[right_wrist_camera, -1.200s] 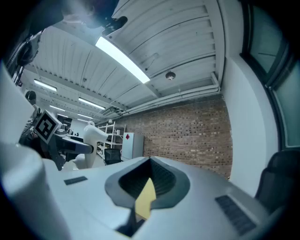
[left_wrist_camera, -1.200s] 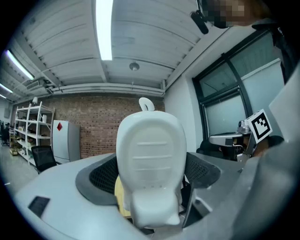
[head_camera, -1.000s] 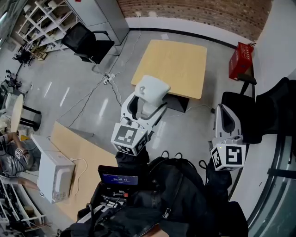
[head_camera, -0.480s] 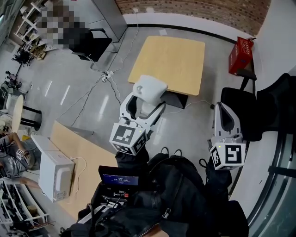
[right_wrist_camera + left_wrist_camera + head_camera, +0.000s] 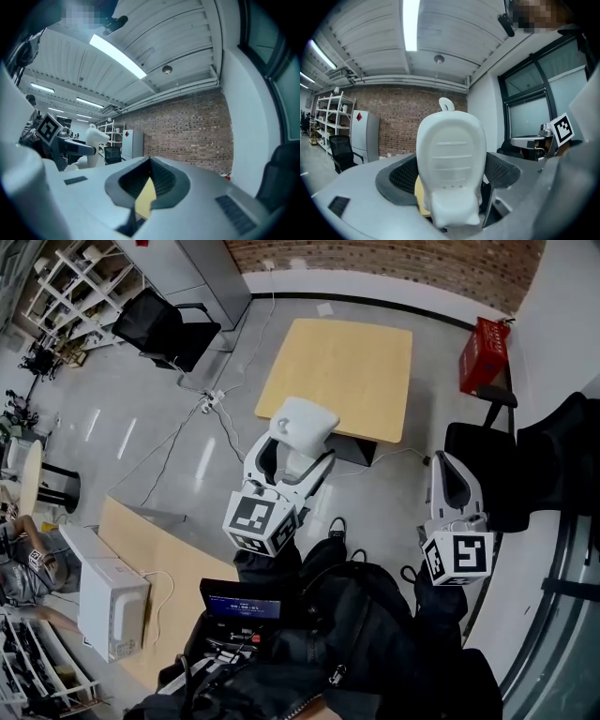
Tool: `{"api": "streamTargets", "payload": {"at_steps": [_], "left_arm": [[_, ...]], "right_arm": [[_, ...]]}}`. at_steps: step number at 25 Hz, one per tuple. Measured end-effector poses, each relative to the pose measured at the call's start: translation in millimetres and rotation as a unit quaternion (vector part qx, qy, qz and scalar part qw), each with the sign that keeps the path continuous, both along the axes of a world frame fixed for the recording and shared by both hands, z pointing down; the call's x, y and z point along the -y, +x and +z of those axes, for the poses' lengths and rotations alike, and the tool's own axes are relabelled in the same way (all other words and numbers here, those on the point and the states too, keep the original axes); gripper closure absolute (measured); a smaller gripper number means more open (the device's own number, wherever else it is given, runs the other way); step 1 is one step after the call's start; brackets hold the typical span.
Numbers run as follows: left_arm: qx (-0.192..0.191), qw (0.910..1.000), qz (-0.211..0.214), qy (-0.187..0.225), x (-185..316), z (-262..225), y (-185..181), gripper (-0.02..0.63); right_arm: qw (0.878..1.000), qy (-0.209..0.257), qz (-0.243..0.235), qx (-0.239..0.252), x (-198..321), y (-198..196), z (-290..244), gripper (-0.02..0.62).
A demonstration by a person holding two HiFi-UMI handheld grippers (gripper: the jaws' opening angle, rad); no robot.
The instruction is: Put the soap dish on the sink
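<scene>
the soap dish sat clamped between the left gripper's jaws, up in the air and resting on nothing. in the left gripper view it stood on end. its ribbed face was toward the camera, a small tab poked up at the top, and its narrower foot was down by the jaw roots. the dark pads pressed on its two long sides.

i judged it a light, stiff moulded piece, probably plastic though i couldn't be sure. it looked smooth and glossy, so apt to slide if the squeeze went slack. it seemed rigid enough to take a firm pinch without giving. across the long sides, low and near the middle, seemed to me the right hold, as that leaves the base free to land flat.

from the head view the dish hung over the floor just short of the near edge of the wooden table, toward its left corner.

the right gripper hovered well apart on the other side, jaws brought together with nothing between them. only a sliver of the table showed through the gap below the tips.

further out were a black office chair beyond the table's far left corner and a red box off its far right corner.

no sink showed in any view, so i reckoned the carry had some way to go.
</scene>
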State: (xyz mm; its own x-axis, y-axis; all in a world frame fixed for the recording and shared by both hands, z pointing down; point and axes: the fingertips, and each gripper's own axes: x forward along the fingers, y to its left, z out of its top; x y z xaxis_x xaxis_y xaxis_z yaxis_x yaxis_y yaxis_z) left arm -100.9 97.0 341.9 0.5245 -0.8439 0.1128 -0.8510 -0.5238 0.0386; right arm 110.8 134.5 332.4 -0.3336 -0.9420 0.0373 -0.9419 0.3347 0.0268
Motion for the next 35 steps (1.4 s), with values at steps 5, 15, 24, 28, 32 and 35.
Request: {"api": "streamTargets", "payload": {"at_steps": [5,15,24,28,32,35], "left_arm": [[-0.007,0.9997,0.016,0.014,33,-9,-2,0.164],[-0.007,0.9991,0.042,0.007,102,-3,-19,0.164],[-0.006,0.9981,0.061,-0.008,143,15,-32,0.164],[-0.007,0.9975,0.069,-0.015,157,20,-34,0.164],[-0.008,0.9970,0.073,-0.023,167,26,-31,0.164],[-0.004,0.9970,0.071,-0.029,176,34,-26,0.164]], "right_arm": [[1.000,0.007,0.007,-0.012,28,-9,-12,0.591],[0.999,0.004,0.024,-0.028,88,-36,-17,0.591],[0.998,-0.011,0.043,-0.039,123,-50,-8,0.591],[0.998,-0.021,0.042,-0.043,138,-59,-4,0.591],[0.998,-0.031,0.041,-0.048,149,-60,-1,0.591],[0.997,-0.037,0.037,-0.049,161,-56,6,0.590]]}}
